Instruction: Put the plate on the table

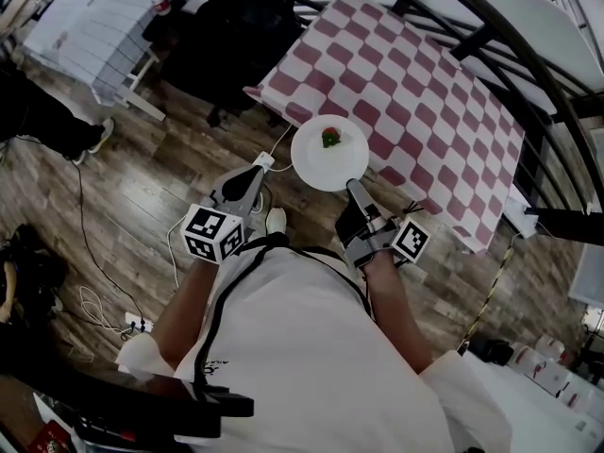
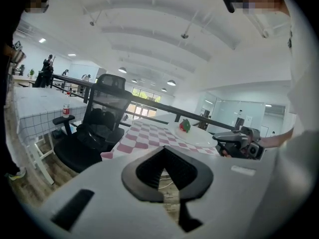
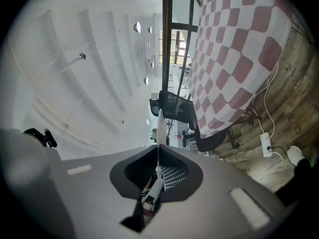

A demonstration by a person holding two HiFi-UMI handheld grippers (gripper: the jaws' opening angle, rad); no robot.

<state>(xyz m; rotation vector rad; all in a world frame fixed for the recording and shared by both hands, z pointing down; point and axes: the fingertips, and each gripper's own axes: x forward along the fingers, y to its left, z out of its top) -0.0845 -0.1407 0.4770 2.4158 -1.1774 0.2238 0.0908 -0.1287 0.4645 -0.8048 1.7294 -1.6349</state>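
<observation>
**Plate in right gripper at the table's edge, not confirmed down**

1. Right gripper (image 1: 351, 185): jaws closed on the rim of the white plate (image 1: 321, 159). In the right gripper view the rim (image 3: 158, 128) shows as a thin white line pinched between the pads, with the gripper rolled onto its side.

2. Plate: in the head view it sits at 12 o'clock from the right gripper. Its 1 o'clock portion overlaps the near edge of the checked table (image 1: 425, 102). Its 7 o'clock portion is over the wood floor (image 1: 142, 196). I cannot tell whether it touches the cloth. A small red and green piece of food (image 1: 330, 138) lies on the plate, toward its 12 o'clock rim.

3. Left gripper (image 1: 251, 176): at 8 o'clock from the plate and apart from it. In its own view the jaw tips meet and nothing is between them.

4. Left gripper view: the plate (image 2: 197, 136) lies at 1 o'clock over the checked cloth, and the right gripper (image 2: 239, 143) is at its right rim.

5. Surroundings: a black office chair (image 1: 236, 45) stands at 10 o'clock from the plate, just beside the table's corner.
</observation>
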